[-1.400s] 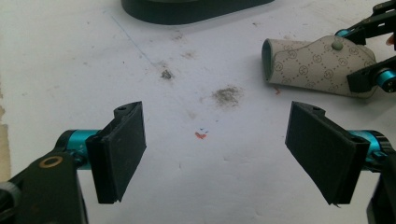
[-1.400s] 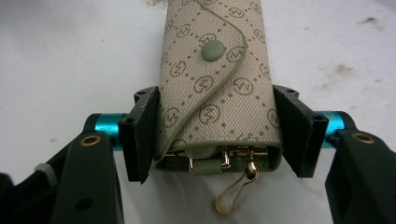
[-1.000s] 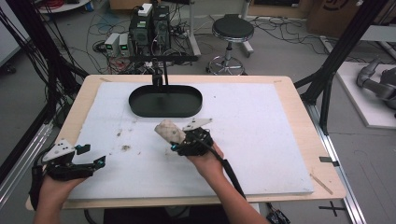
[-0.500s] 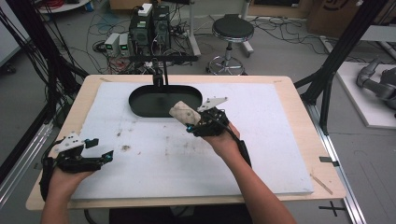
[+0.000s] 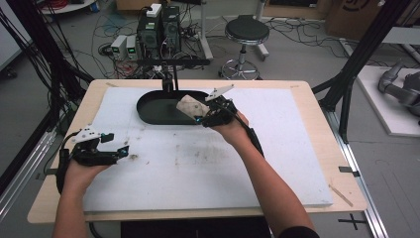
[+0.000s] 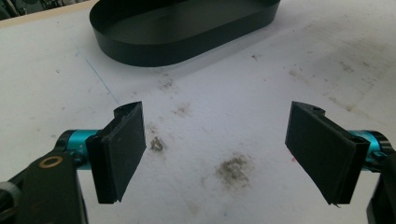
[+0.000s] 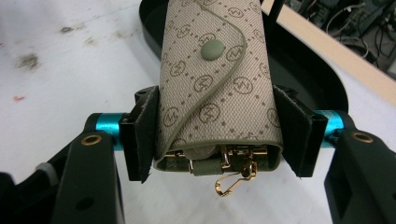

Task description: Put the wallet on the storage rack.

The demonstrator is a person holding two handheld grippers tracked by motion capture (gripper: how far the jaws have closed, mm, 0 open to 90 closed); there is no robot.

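My right gripper is shut on a beige patterned key pouch and holds it over the right end of the black oval tray. In the right gripper view the key pouch sits squeezed between both pads, its snap flap facing up and a gold clip hanging from its near end, with the tray below and beyond it. My left gripper stands open near the mat's left edge, nothing between its fingers. The left gripper view has the gripper over stained mat, and the tray lies ahead of it.
A white mat covers most of the wooden table, with brown stains near its middle. A black stand post rises just behind the tray. Cables, computers and a stool crowd the floor beyond the far edge.
My right gripper carried the key pouch away from the mat's middle, up and toward the far side, to the tray's right end. The left hand shifted right and slightly forward.
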